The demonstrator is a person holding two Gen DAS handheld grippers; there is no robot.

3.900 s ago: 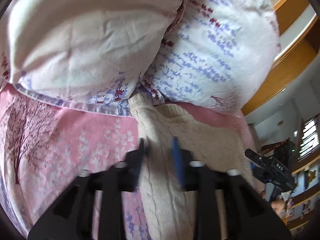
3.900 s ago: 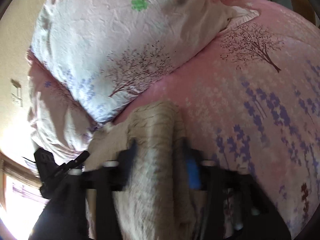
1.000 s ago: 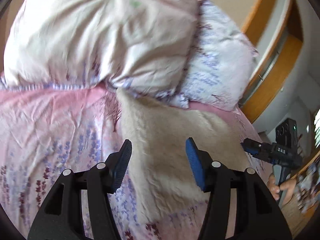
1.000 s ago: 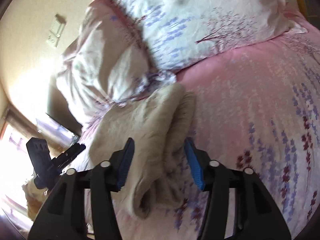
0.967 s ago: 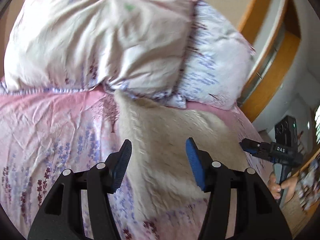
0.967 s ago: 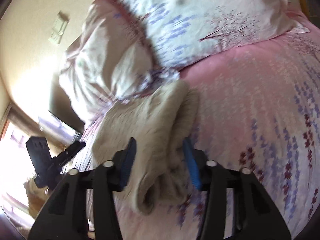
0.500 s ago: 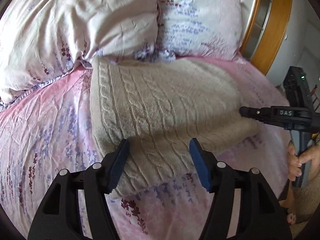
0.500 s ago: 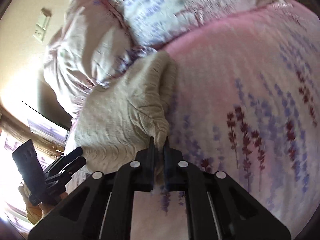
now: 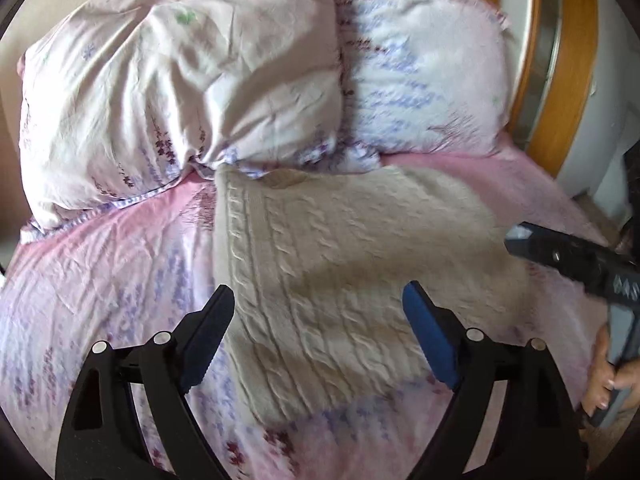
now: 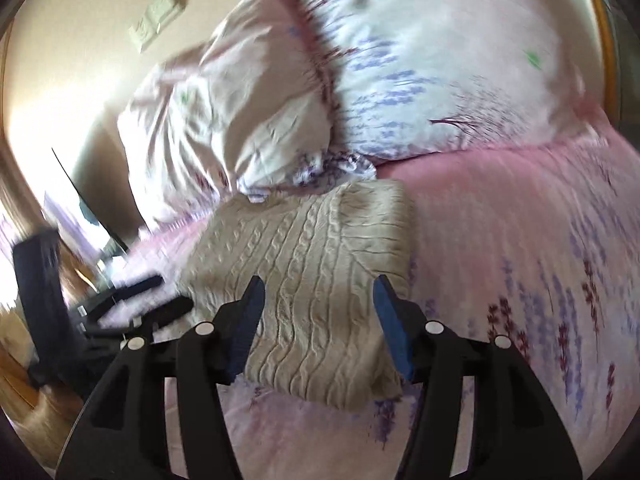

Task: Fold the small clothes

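Note:
A cream cable-knit sweater (image 9: pixel 320 248) lies folded into a flat rectangle on the pink flowered bedsheet (image 9: pixel 100 272), its far edge against the pillows. My left gripper (image 9: pixel 318 290) hovers over the sweater's near half. Its jaws are opening wide and the pads touch nothing. From the right, my right gripper (image 9: pixel 524 242) reaches toward the sweater's right edge, held by a hand (image 9: pixel 604 384). In the right wrist view the sweater (image 10: pixel 312 248) fills the middle. There the right gripper (image 10: pixel 319 280) is above its near edge, jaws opening, pads clear of the knit. The left gripper (image 10: pixel 160 294) shows blurred at the left.
Two large flowered pillows (image 9: pixel 200 80) (image 9: pixel 420 72) stand side by side at the head of the bed. A wooden frame (image 9: pixel 572 60) rises at the right. A wall plate (image 10: pixel 158 20) sits on the cream wall. Bare sheet (image 10: pixel 520 260) stretches right of the sweater.
The right gripper, shut at the sweater's near edge half a second ago, has opened and drawn back. The left jaws have spread wider. The sweater now lies flatter.

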